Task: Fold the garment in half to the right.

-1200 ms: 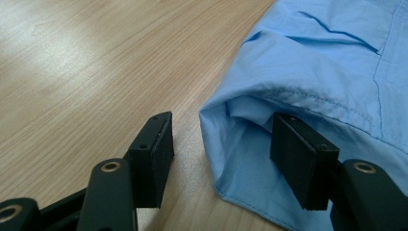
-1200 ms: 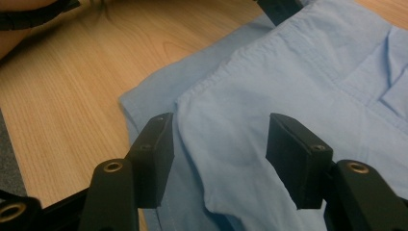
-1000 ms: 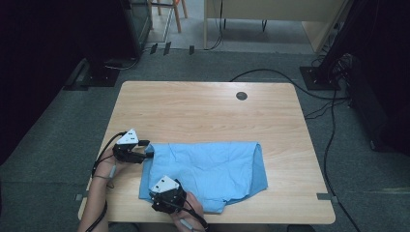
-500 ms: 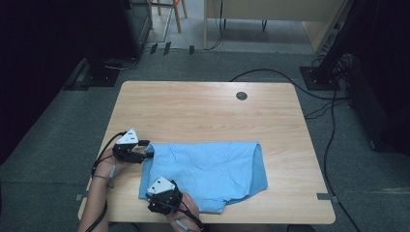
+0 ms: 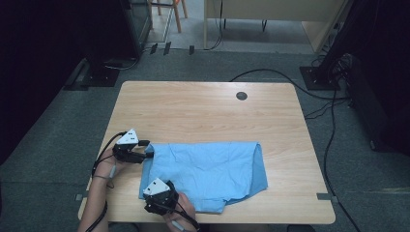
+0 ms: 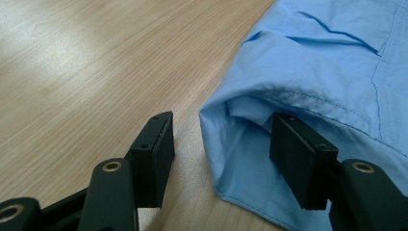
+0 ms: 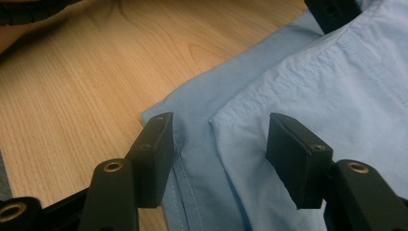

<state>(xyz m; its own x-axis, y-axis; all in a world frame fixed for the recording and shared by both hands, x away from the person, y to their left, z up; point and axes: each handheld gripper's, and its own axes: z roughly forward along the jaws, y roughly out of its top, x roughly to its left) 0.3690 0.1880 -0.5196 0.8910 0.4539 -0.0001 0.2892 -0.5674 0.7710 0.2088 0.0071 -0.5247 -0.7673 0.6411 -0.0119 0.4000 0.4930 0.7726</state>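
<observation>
While light-blue shirt point(image 5: 208, 174) lies folded, wrinkled, left claw point(image 6: 219, 154) and right claw point(image 7: 216, 154) gape, closing, straddling corners.

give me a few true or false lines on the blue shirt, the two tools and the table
1. The blue shirt lies on the wooden table. True.
2. The left tool is clamped tight on a fold of cloth. False: its jaws have just been closing, with the shirt's edge between them, but a gap remains on both sides.
3. The right tool sits at a corner of the shirt, one jaw on each side of a hem. True.
4. The shirt hangs over the table's far edge. False: it lies on the near half, and bare wood stretches beyond it.
5. A dark round spot marks the table's far side. True.
</observation>
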